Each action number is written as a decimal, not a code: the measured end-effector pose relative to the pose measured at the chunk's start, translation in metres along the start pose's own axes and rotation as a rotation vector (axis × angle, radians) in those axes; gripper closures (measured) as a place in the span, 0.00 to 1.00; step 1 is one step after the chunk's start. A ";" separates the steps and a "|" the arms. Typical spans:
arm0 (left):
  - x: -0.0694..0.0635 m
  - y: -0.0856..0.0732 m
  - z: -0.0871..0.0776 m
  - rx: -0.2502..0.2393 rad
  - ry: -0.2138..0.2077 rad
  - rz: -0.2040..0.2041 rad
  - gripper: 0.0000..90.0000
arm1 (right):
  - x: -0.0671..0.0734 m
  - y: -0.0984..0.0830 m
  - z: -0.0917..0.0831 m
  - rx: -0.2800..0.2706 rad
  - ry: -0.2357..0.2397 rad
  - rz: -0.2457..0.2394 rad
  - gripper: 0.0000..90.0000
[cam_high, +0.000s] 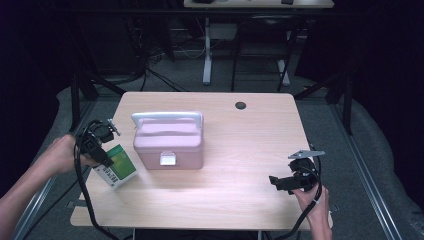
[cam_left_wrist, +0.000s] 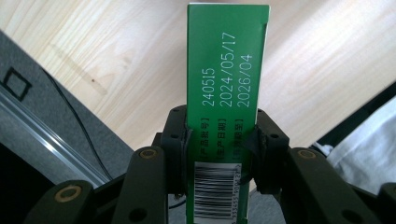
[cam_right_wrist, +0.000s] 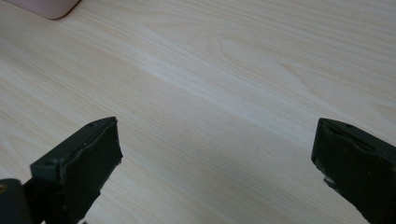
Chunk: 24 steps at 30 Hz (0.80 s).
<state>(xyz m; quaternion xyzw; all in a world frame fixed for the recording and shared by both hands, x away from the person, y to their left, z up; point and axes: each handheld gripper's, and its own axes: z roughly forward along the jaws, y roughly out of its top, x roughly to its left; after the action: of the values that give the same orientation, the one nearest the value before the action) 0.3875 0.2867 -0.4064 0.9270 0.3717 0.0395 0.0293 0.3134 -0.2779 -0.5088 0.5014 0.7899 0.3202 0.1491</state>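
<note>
The left gripper (cam_high: 102, 159) is clamping a green carton (cam_high: 117, 166) at the table's (cam_high: 240, 150) left edge, its jaws pressing on the carton's two narrow sides. In the left gripper view the carton (cam_left_wrist: 227, 70) is standing straight up between the black jaws, printed dates and a barcode facing the camera, and the pale wood is showing behind it. From the high view the carton is sitting tilted, its white end pointing toward the near edge of the table and its green face turned up, just beside the pink box (cam_high: 168, 142) but not touching it. Whether the carton is resting on the wood or hanging just above it, the pictures are not telling.

The pink box is sitting shut in the left half of the table, its white handle (cam_high: 167, 117) lying along the far side and its white latch (cam_high: 167, 159) facing the person.

Over on the right, the right gripper (cam_high: 280, 183) is hovering near the table's near right corner, well apart from the box. Its jaws are standing wide with nothing between them; in the right gripper view bare wood is showing between the two black jaws (cam_right_wrist: 212, 168), and a pink corner of the box (cam_right_wrist: 46, 7) is peeking in at the top left.

A small dark round cap (cam_high: 240, 105) is sitting in the tabletop near the far edge.
</note>
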 end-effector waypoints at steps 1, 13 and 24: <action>0.002 0.000 0.000 0.001 0.003 -0.010 0.71 | 0.000 0.000 0.000 0.004 -0.001 -0.001 0.01; 0.026 0.011 0.001 -0.029 0.020 -0.106 0.71 | 0.001 0.002 -0.001 -0.001 -0.002 -0.001 0.01; 0.051 0.026 0.014 0.012 0.032 -0.199 0.71 | 0.001 0.003 -0.003 -0.002 -0.005 -0.001 0.01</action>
<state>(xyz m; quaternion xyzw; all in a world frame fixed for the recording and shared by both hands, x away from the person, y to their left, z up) 0.4433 0.3028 -0.4158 0.8849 0.4627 0.0487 0.0215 0.3130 -0.2773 -0.5043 0.5017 0.7894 0.3197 0.1515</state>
